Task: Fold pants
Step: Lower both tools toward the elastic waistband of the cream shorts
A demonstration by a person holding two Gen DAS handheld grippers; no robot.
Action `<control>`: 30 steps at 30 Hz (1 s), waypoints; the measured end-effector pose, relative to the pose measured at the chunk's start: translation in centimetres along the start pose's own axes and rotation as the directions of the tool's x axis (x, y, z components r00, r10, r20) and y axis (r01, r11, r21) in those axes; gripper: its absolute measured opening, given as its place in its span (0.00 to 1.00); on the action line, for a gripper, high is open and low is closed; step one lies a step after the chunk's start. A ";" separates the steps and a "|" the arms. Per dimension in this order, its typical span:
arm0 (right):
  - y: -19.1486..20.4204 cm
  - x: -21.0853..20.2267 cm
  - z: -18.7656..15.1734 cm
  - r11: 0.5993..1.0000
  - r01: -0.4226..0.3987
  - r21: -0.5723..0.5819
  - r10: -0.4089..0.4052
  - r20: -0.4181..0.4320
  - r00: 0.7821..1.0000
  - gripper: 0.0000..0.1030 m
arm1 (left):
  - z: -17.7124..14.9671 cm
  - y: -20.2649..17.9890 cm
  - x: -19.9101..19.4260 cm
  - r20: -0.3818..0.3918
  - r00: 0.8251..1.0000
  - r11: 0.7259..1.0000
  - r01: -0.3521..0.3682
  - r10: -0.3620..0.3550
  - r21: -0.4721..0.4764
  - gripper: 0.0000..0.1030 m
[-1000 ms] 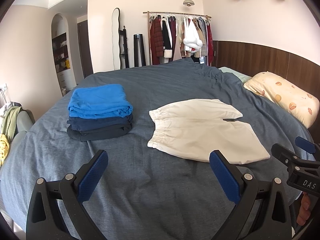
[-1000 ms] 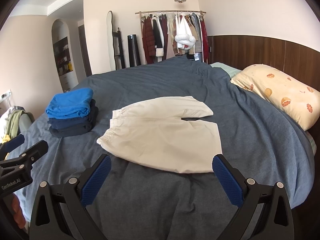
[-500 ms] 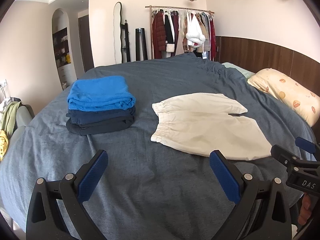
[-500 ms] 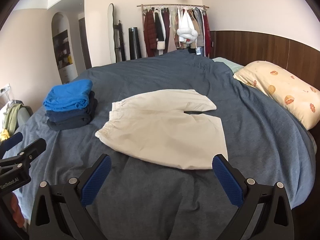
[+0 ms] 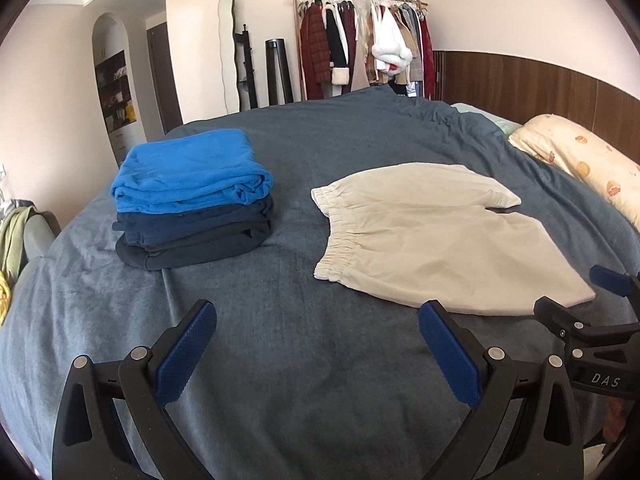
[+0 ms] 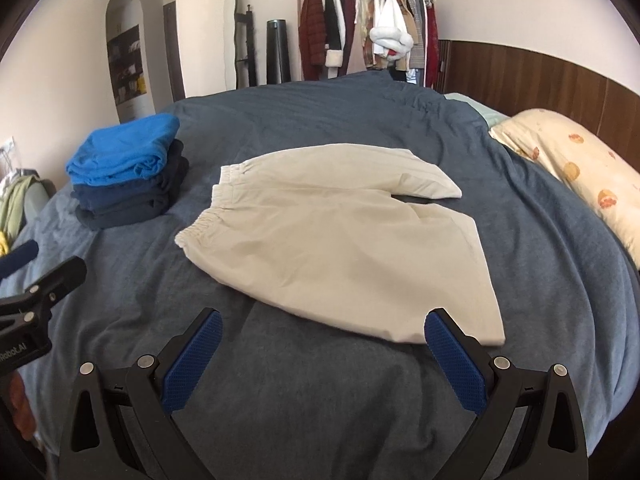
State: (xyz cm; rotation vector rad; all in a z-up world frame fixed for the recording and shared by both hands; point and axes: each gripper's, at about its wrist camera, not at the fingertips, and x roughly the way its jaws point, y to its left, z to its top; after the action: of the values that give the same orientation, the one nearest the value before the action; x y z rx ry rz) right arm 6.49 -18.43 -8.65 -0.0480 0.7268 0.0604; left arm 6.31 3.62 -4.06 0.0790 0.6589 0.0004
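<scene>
From the left wrist camera we see our left gripper [image 5: 316,320] with its two blue-padded fingers [image 5: 186,350] spread wide, holding nothing, above the blue-grey bedspread [image 5: 280,360]. The one pair of cream shorts [image 5: 432,240] lies flat on the bedspread ahead and to the right of this gripper, clear of both fingers; its elastic waistband faces left and its two legs point right. The shorts' near edge lies just beyond the right finger's tip. To the left of the shorts, apart from them, stands one stack of folded clothes [image 5: 192,200]: we count a bright blue piece on top and at least two dark ones beneath. One patterned pillow [image 5: 580,164] lies at the far right, and a clothes rack [image 5: 360,44] stands against the far wall. Our right gripper [image 5: 592,312] shows at the right edge, by the near leg's hem; from here we cannot tell how its jaws stand.

From the right wrist camera our right gripper [image 6: 322,326] is likewise spread wide and empty. The shorts [image 6: 340,240] lie directly ahead of it; the hem corner of the near leg lies just beyond the right finger [image 6: 452,360], though we cannot tell whether they touch. The stack [image 6: 128,168] sits far left, the pillow [image 6: 568,168] far right. Part of the left gripper [image 6: 36,280] shows at the left edge.
</scene>
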 end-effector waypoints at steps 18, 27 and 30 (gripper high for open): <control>2.0 8.1 3.6 0.997 -0.072 -0.006 0.068 -0.276 0.959 0.90 | 5.3 0.3 8.6 -0.236 0.970 0.992 0.083 -0.058 0.095 0.83; -1.1 7.2 5.2 0.938 -0.046 0.344 0.192 -0.404 0.894 0.81 | 7.8 -0.2 9.6 -0.343 0.931 0.988 0.152 -0.129 0.039 0.73; -1.9 7.8 4.4 0.902 -0.007 0.433 0.210 -0.425 0.880 0.74 | 7.7 -0.6 10.8 -0.356 0.925 0.986 0.159 -0.132 0.049 0.65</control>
State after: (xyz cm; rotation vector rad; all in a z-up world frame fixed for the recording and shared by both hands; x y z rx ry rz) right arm 15.41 -19.77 -10.52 0.4100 1.2128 -0.0004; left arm 19.54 2.70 -4.70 0.1060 1.0232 -0.1583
